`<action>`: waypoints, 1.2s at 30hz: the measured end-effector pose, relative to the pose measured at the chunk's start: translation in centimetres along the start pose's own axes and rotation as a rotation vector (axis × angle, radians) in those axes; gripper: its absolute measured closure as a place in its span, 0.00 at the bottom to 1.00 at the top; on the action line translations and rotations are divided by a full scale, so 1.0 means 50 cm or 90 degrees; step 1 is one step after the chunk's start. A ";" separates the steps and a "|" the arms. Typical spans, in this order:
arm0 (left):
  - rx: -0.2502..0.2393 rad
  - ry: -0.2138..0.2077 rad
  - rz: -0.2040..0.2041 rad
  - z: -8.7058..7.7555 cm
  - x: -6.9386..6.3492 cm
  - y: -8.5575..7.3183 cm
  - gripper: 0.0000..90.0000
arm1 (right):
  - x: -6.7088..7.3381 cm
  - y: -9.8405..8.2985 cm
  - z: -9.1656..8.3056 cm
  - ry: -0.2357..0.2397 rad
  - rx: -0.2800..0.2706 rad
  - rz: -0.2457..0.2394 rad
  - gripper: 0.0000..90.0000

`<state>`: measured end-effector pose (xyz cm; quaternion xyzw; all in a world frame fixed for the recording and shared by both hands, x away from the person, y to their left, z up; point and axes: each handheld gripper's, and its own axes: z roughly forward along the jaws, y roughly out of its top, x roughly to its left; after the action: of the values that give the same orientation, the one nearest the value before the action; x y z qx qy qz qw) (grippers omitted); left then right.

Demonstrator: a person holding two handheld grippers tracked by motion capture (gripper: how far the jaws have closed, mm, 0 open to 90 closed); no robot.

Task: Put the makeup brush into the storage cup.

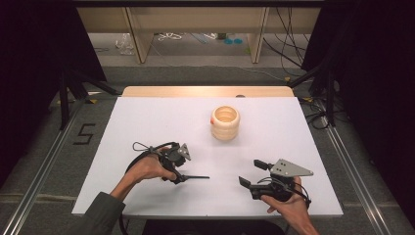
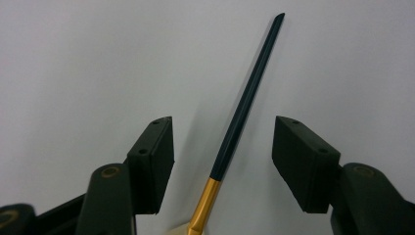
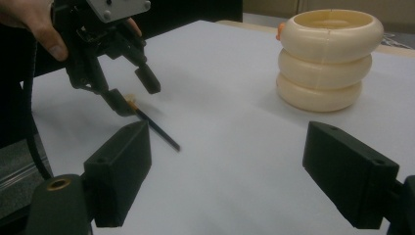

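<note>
A thin dark brush [image 1: 195,176] with a gold ferrule lies flat on the white table [image 1: 147,127], its tip pointing right. My left gripper [image 1: 177,178] hangs over the ferrule end, pointing down. In the left gripper view the brush handle [image 2: 249,93] runs up between the two pads, with a gap on each side, so my left gripper [image 2: 222,132] is open around it. My right gripper [image 1: 250,172] rests open near the front right with nothing between its fingers. In the right gripper view my right gripper [image 3: 227,166] faces the left gripper [image 3: 132,93] and the brush [image 3: 159,129].
A cream holder [image 1: 225,123] made of three stacked rings stands upright at the table's middle back, its mouth open, with a small orange spot on its rim; the holder [image 3: 328,58] is at the upper right in the right gripper view. Dark stands and cables flank the table.
</note>
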<state>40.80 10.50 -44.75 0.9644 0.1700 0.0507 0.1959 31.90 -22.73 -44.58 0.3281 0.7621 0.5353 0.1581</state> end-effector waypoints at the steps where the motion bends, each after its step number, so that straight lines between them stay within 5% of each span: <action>1: 0.000 0.000 0.000 0.000 0.000 0.000 0.48 | 0.000 0.000 0.000 0.000 0.000 0.000 0.21; 5: 0.029 -0.006 0.021 0.003 0.004 0.002 0.52 | 0.000 0.000 0.000 0.001 0.001 0.000 0.21; 28: 0.065 -0.017 0.043 0.018 -0.002 0.007 0.68 | 0.000 -0.003 0.007 0.009 -0.015 -0.013 0.22; 36: 0.070 -0.021 0.051 0.022 -0.002 0.008 0.72 | 0.002 -0.001 0.001 0.009 0.020 -0.004 0.22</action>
<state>41.00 9.71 -45.58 0.9805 0.1308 0.0334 0.1429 31.85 -22.65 -44.61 0.3243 0.7725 0.5251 0.1492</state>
